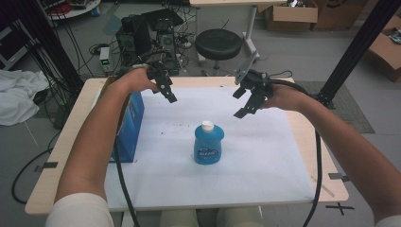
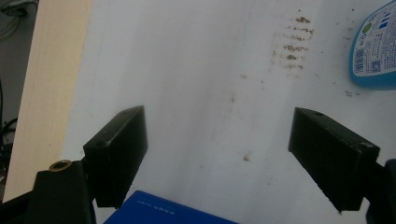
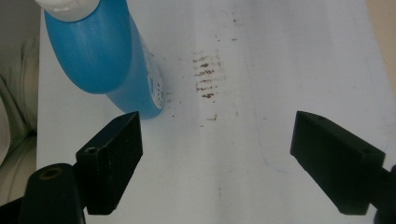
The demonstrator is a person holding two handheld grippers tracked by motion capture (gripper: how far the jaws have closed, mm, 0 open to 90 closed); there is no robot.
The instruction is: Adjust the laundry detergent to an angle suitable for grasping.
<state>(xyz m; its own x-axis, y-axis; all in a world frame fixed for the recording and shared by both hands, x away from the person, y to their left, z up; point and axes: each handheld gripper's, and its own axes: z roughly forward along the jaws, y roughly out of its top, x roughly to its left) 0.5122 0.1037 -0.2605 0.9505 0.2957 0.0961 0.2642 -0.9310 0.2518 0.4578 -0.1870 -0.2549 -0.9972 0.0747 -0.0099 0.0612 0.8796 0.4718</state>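
At table centre, a blue bottle (image 1: 208, 143) is left upright; left gripper (image 1: 166, 90) at eleven o'clock and right gripper (image 1: 247, 101) at one o'clock are held wide open and empty, seemingly for an approach.

— What else do I have on my feed?
— A blue box (image 1: 134, 124) at the left edge of the white mat (image 1: 265, 156), brown smudges (image 3: 205, 77) on it, a black stool (image 1: 218, 43) behind the table (image 1: 302, 130).

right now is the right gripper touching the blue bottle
Apart. In the high view the right gripper hangs open above the white mat, with bare mat between it and the blue bottle. The right gripper view shows nothing between its jaws.
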